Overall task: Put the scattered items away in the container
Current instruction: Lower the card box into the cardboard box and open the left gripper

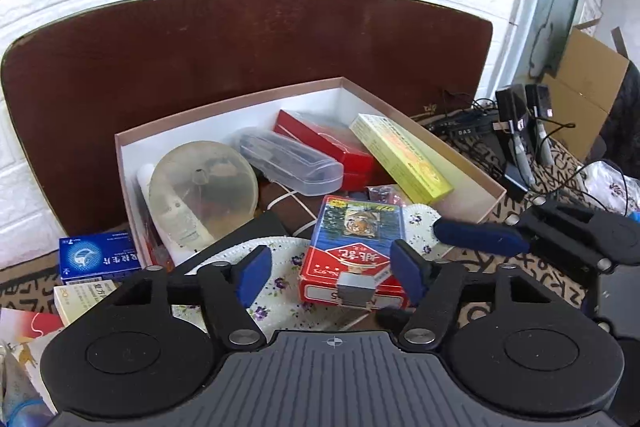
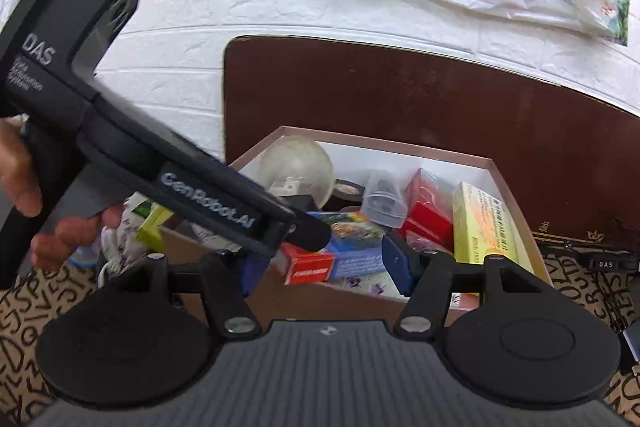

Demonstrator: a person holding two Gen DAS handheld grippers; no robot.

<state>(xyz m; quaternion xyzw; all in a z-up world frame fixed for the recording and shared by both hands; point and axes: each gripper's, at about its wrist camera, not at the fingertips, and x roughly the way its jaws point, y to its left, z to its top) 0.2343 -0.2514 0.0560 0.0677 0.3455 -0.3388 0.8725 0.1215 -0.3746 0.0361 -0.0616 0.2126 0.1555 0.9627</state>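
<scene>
A pink-rimmed white box point(image 1: 472, 163) holds a clear round lid point(image 1: 204, 187), a clear case point(image 1: 292, 159), red boxes point(image 1: 320, 139) and a yellow box point(image 1: 400, 155). A red-and-blue card pack point(image 1: 352, 247) lies at the box's front on a floral mask point(image 1: 280, 283). My left gripper point(image 1: 330, 273) is open, fingers wide on either side of the pack, not touching it. My right gripper point(image 2: 320, 267) is open and empty above the box's point(image 2: 508, 179) near edge; its blue finger point(image 1: 480, 237) shows in the left wrist view. The pack point(image 2: 336, 251) lies below it.
A blue medicine box point(image 1: 100, 255) and a pale box point(image 1: 80, 299) lie left of the container. A dark wooden board point(image 1: 240, 47) stands behind, against a white brick wall. Cables and black devices point(image 1: 516, 123) sit at right on the lettered cloth point(image 1: 560, 279).
</scene>
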